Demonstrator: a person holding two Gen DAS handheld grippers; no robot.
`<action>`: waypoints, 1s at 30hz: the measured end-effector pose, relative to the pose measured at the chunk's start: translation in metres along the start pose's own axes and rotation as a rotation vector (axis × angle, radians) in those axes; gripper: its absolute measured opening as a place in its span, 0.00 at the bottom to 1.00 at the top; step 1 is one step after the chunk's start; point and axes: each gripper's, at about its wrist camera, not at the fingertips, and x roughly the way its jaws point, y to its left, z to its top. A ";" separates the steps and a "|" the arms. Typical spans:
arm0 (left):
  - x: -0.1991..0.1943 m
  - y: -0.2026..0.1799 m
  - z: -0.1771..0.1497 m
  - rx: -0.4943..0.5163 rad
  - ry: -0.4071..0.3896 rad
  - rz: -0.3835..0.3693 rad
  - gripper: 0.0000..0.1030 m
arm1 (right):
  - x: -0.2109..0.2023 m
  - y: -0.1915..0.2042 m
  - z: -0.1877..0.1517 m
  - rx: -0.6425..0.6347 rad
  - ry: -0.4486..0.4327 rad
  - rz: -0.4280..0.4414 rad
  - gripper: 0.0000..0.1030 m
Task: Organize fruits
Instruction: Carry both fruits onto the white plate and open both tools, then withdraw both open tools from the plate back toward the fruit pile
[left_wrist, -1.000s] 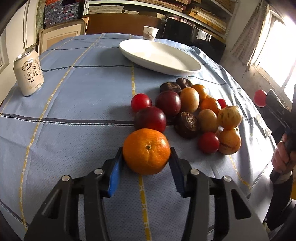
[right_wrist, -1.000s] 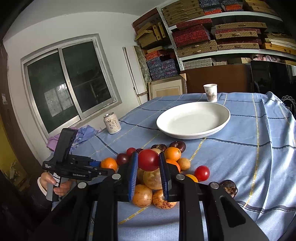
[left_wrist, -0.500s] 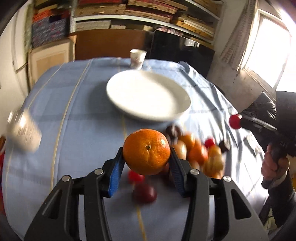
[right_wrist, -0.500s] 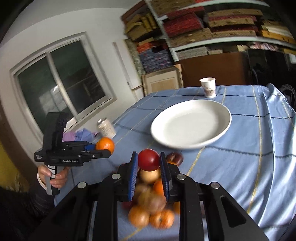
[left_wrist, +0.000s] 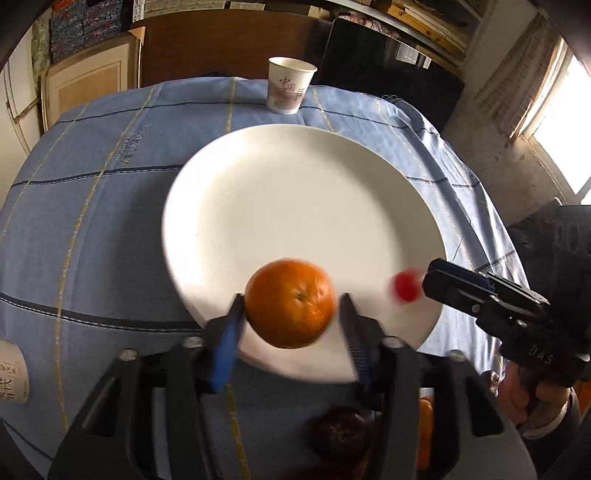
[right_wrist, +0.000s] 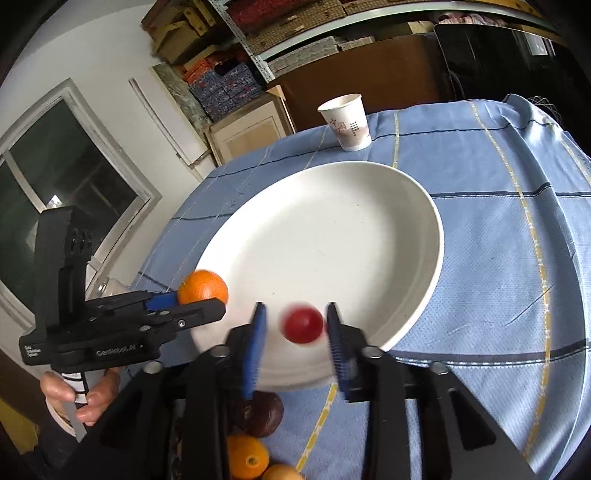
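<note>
A large white plate lies on the blue cloth; it also shows in the right wrist view. My left gripper holds an orange over the plate's near rim; its right finger stands slightly off the orange. My right gripper has opened and a small red fruit, blurred, sits loose between its fingers over the plate. The red fruit also shows at the plate's right edge in the left wrist view. The left gripper with the orange shows in the right wrist view.
A paper cup stands behind the plate. A drink can is at the left edge. Remaining fruits, dark and orange, lie on the cloth before the plate. The tablecloth drops off at the right.
Both grippers moved from the fruit pile forward to over the plate. The right jaws have widened and the red fruit is loose. The left jaws have started to part from the orange.
</note>
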 end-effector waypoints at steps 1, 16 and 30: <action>-0.006 0.001 -0.001 0.001 -0.020 -0.001 0.64 | -0.004 0.002 0.001 -0.007 -0.018 -0.002 0.38; -0.112 -0.004 -0.138 -0.034 -0.313 0.152 0.96 | -0.099 0.035 -0.088 -0.116 -0.227 -0.027 0.86; -0.097 0.025 -0.197 -0.145 -0.215 0.136 0.96 | -0.121 0.056 -0.135 -0.193 -0.251 -0.051 0.92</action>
